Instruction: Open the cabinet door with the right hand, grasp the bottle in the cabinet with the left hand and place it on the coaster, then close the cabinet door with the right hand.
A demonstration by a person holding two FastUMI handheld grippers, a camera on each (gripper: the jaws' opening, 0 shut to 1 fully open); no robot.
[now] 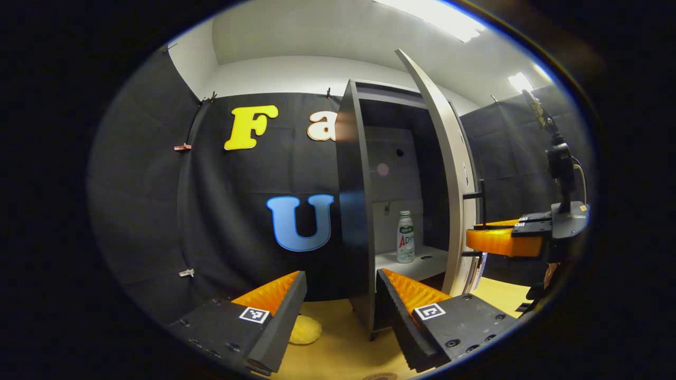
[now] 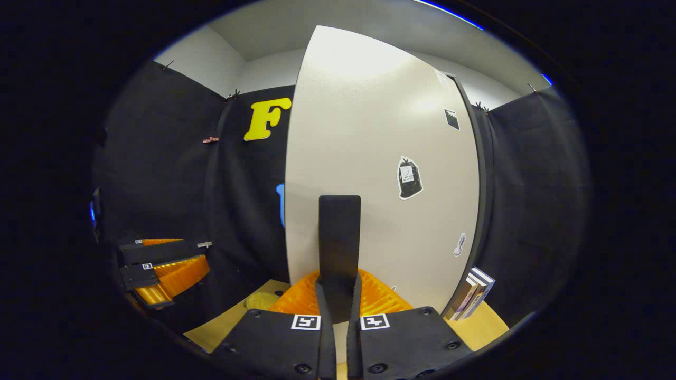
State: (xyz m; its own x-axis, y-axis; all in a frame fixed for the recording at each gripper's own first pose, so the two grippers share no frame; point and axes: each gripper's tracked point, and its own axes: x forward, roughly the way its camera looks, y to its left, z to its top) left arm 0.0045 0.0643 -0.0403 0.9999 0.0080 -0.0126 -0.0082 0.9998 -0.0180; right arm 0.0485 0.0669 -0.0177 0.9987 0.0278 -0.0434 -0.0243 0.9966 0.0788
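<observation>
Right gripper view: right hand-held gripper (image 2: 339, 295) clamped on door handle (image 2: 339, 232); left hand-held gripper (image 1: 340, 303) wide, bottle (image 1: 405, 237) ahead.

Left view toward open cabinet (image 1: 364, 211); right view near its door (image 2: 369, 174)

Open cabinet mouth (image 1: 406, 211) between side wall (image 1: 355, 211) and swung-out door (image 1: 446, 174).
</observation>
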